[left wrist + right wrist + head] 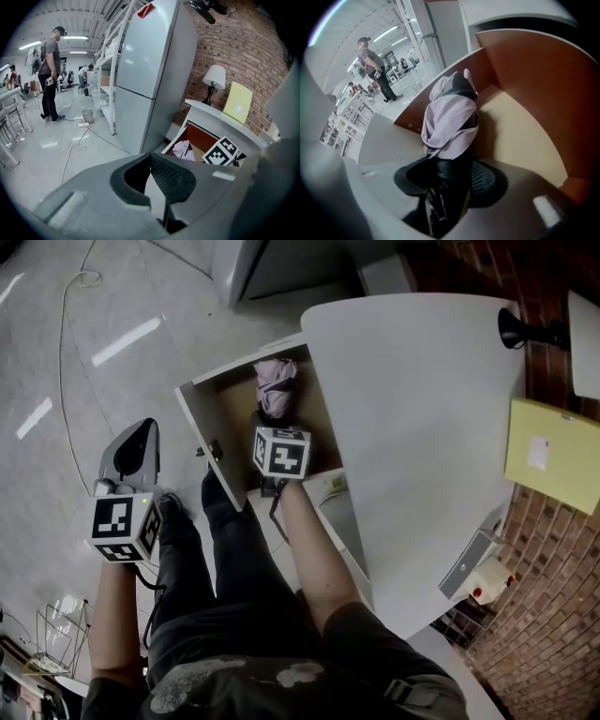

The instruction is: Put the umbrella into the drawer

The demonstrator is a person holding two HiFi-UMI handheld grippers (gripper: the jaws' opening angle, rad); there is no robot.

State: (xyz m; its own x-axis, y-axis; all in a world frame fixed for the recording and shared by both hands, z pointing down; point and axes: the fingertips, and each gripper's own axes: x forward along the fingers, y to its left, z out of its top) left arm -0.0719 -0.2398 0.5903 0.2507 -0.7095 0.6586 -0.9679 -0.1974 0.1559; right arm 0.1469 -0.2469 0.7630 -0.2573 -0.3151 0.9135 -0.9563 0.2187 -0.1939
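The wooden drawer (201, 418) stands pulled out from under the white desk (422, 409). A folded lilac umbrella (277, 381) with a black handle lies lengthwise inside it, its tip toward the far end. My right gripper (272, 432) reaches down into the drawer. It is shut on the umbrella's black handle (451, 180), and the lilac canopy (451, 119) stretches away over the tan drawer bottom (520, 136). My left gripper (139, 432) hangs over the floor left of the drawer; its tips (151, 161) meet on nothing. The left gripper view also catches the umbrella (182, 150) in the drawer.
On the desk lie a yellow folder (553, 454) and a black lamp base (516, 329). A brick wall runs along the right. A white cable (66, 381) trails over the grey floor. A tall grey cabinet (150, 75) stands behind the drawer; people (49, 70) stand farther off.
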